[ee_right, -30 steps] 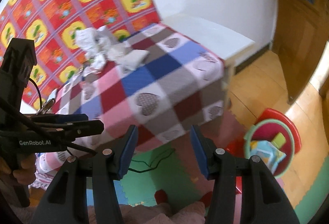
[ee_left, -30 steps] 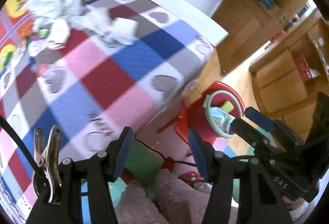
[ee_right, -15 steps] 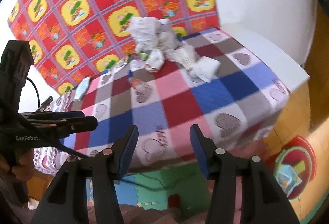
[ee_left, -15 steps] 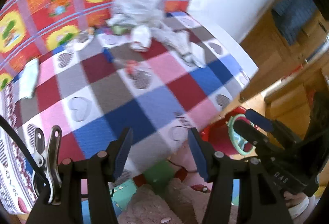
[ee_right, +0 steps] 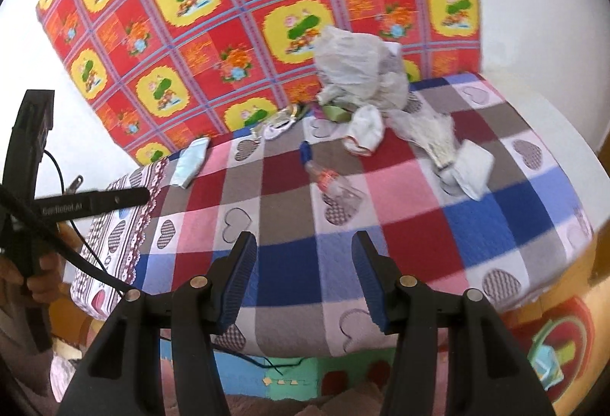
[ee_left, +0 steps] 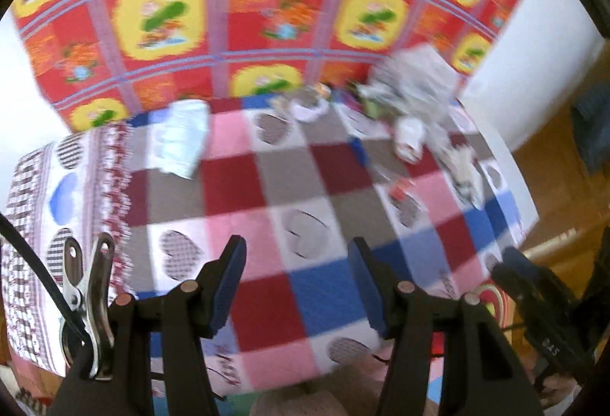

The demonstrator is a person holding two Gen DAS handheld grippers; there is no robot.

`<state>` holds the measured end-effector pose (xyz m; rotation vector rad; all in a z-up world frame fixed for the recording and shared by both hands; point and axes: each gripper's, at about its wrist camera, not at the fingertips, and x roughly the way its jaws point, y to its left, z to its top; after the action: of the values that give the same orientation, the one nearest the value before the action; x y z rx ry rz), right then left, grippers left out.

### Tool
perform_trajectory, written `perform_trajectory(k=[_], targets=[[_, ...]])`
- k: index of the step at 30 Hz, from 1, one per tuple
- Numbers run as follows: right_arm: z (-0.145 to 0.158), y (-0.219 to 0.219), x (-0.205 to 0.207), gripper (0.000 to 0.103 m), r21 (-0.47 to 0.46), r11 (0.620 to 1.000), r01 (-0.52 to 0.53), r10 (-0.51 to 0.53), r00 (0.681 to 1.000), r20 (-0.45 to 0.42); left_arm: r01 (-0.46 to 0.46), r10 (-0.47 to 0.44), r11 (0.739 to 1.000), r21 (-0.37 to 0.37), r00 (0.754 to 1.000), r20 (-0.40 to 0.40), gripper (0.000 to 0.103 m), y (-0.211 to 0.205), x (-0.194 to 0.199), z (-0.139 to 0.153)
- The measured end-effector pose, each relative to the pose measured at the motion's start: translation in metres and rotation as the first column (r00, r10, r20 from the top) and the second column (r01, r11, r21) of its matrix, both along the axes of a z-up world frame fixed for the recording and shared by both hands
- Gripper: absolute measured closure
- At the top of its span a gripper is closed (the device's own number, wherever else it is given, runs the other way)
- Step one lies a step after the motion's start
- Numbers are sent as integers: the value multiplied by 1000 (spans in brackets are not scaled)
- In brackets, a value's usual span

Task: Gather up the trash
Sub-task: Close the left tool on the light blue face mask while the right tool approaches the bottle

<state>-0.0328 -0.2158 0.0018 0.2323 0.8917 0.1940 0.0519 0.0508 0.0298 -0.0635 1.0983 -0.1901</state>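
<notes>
Claws: left claw [ee_left: 295, 286] and right claw [ee_right: 303, 278] both open, blue pads apart, nothing between them; each hangs over the near edge of the table [ee_right: 400, 221], w/ checked heart-print cloth below.

Right-wrist view: left claw's black body [ee_right: 91, 204] shows at left, gripped by a hand [ee_right: 42, 275], cable trailing. Left-wrist view (blurred): right claw's dark body at lower right.

Trash, all at the table's far side, well apart from both claws: clear plastic bottle [ee_right: 331, 179] w/ blue cap lying flat near centre; white cup [ee_right: 366, 130] on its side just beyond; crumpled plastic bag [ee_right: 358, 69] against the red-and-yellow wall cloth [ee_right: 198, 34]; white wrappers [ee_right: 457, 153] to the right; foil lids & small scraps [ee_right: 282, 122] by the wall; pale blue packet [ee_right: 190, 160] toward the left edge.

Floor at lower right: red-and-green tub [ee_right: 556, 347], contents unclear.
</notes>
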Motion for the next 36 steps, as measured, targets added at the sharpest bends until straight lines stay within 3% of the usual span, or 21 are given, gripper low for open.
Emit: perform_trajectory(k=[11, 18, 26, 31, 36], targets=[[-18, 14, 59, 50, 12, 995, -103, 104, 994, -44, -178, 178, 984, 12, 984, -14, 44, 56, 54, -20], [-33, 8, 92, 50, 5, 990, -143, 142, 986, -84, -287, 287, 958, 14, 957, -37, 44, 83, 99, -48], [-53, -4, 120, 50, -22, 987, -158, 153, 978, -143, -295, 300, 952, 84, 953, -45, 44, 91, 147, -86], [-64, -9, 134, 50, -52, 982, -184, 172, 970, -171, -285, 290, 956, 61, 954, -77, 43, 92, 167, -102], [-72, -7, 145, 50, -75, 971, -225, 208, 959, -194, -286, 290, 957, 56, 951, -103, 31, 96, 182, -117]])
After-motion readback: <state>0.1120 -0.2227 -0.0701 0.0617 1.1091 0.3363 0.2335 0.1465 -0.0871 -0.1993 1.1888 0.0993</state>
